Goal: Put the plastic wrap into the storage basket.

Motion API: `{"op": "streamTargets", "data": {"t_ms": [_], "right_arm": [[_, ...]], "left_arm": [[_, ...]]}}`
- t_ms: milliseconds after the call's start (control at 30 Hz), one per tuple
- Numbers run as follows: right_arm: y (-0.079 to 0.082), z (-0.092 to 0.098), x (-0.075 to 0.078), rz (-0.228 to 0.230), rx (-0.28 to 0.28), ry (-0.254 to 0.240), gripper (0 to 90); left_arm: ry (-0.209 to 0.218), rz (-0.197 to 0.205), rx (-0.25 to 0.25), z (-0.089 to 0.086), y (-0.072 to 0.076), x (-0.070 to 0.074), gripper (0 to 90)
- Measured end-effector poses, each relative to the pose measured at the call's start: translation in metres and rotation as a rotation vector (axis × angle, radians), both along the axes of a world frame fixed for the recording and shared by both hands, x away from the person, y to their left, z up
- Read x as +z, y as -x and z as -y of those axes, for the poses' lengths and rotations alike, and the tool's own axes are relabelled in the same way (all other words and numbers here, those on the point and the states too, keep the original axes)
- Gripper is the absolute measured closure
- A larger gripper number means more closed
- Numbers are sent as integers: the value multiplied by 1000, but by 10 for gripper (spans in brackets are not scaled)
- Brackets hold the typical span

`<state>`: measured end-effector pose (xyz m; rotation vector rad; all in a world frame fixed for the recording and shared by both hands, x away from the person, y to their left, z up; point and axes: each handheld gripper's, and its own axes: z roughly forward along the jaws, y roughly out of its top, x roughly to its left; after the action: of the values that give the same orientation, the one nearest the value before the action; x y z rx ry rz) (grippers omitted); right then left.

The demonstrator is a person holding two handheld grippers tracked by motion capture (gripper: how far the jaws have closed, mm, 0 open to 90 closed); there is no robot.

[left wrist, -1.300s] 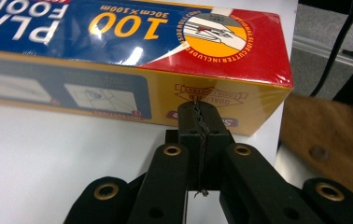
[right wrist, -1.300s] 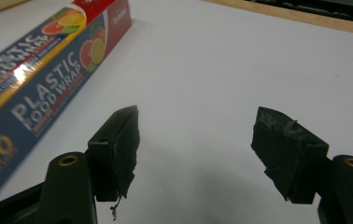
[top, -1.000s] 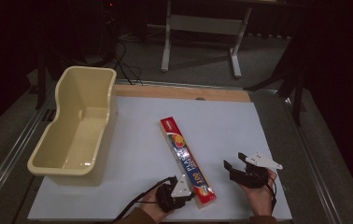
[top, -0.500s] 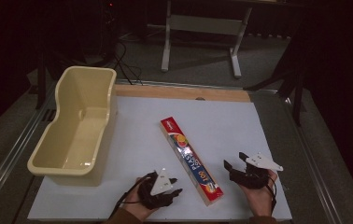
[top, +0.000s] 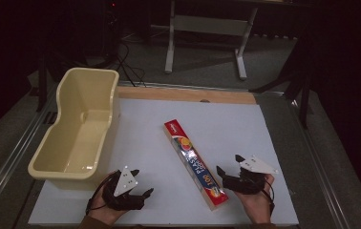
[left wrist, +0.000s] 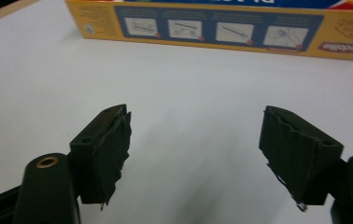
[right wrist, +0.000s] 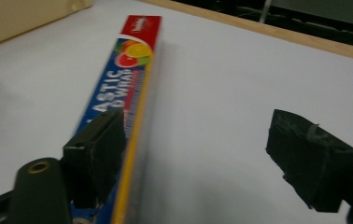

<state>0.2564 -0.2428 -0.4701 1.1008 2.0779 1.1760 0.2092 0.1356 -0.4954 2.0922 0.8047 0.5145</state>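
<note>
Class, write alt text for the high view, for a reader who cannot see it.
A long plastic wrap box lies diagonally on a white table between two hand-held grippers, the left gripper and right gripper, both open. A cream tub sits at the table's left edge.

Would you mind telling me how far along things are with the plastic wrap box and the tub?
Nothing looks done: the plastic wrap box lies flat on the white table, apart from the cream tub. Nothing is in hand; the left gripper and right gripper flank the box, jaws open. If the tub is its destination, gripping, lifting and placing all remain.
</note>
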Motion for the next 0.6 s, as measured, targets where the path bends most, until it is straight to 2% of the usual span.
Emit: {"op": "streamTargets", "data": {"t_ms": [267, 367, 467, 500, 533, 567, 600], "right_arm": [[-8, -47, 20, -11, 110, 14, 124], [-18, -66, 27, -52, 143, 32, 119], [-32, -84, 30, -100, 174, 101, 120], [-32, -84, 30, -100, 174, 101, 120], [-45, -96, 29, -158, 171, 169, 145], [-45, -96, 29, -158, 171, 169, 145], [-55, -103, 27, -196, 164, 207, 160]], "left_arm": [[14, -7, 8, -2, -2, -5, 242], [34, -3, 19, -7, -4, -2, 255], [48, 10, 31, -10, -4, 0, 265], [48, 10, 31, -10, -4, 0, 268], [56, 12, 48, -11, -4, 0, 269], [56, 12, 48, -11, -4, 0, 270], [60, 13, 54, -12, -5, -1, 274]]}}
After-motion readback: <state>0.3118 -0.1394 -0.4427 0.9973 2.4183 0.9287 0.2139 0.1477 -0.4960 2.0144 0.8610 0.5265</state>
